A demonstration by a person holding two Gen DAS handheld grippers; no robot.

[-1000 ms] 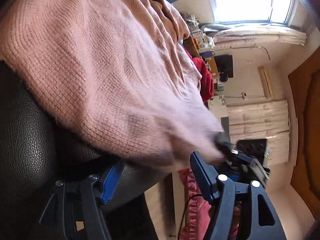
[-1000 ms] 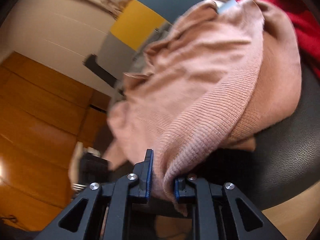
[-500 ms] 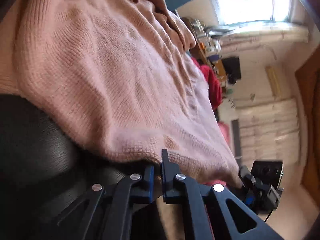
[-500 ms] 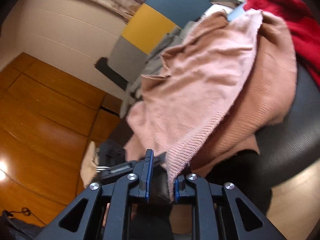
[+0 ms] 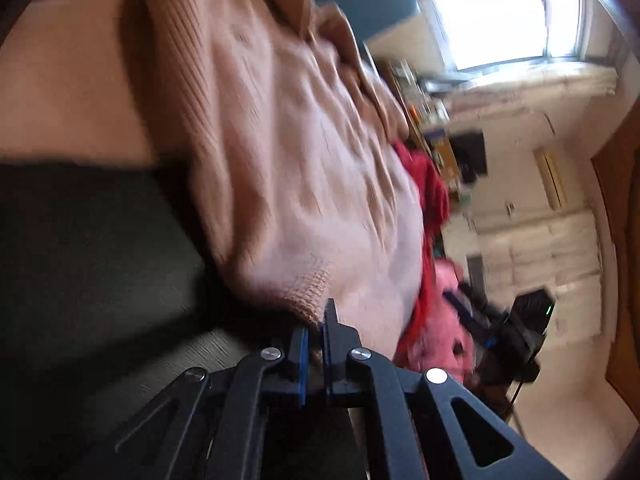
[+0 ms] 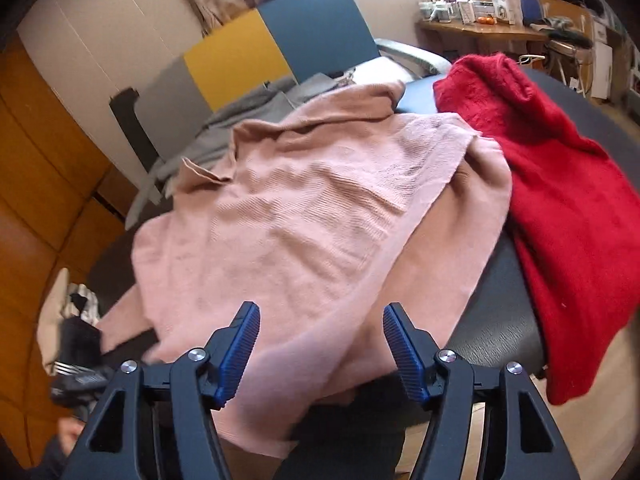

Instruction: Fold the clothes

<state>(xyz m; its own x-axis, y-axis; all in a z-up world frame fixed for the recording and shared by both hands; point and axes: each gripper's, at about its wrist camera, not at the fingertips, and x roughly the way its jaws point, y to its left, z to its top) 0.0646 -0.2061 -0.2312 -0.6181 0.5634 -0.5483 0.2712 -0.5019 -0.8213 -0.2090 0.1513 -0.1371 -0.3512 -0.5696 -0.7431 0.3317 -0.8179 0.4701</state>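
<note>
A pink knit sweater [image 6: 304, 220] lies spread on a black padded surface [image 6: 504, 320]. In the left wrist view the sweater [image 5: 304, 168] fills the middle, blurred by motion. My left gripper [image 5: 315, 326] is shut on the sweater's ribbed edge [image 5: 310, 300]. My right gripper [image 6: 320, 328] is open and empty, just above the sweater's near edge. The other gripper [image 5: 500, 328] shows at the right of the left wrist view.
A red sweater [image 6: 552, 184] lies to the right of the pink one, and it also shows in the left wrist view [image 5: 428, 184]. A grey garment [image 6: 248, 120] lies behind. A desk with clutter [image 6: 492, 28] stands at the back right. Wooden panelling [image 6: 36, 160] is on the left.
My right gripper has opened and let go of the sweater's edge, and the sweater now lies flatter. My left gripper, open a second ago, has shut on the ribbed edge and stays shut.
</note>
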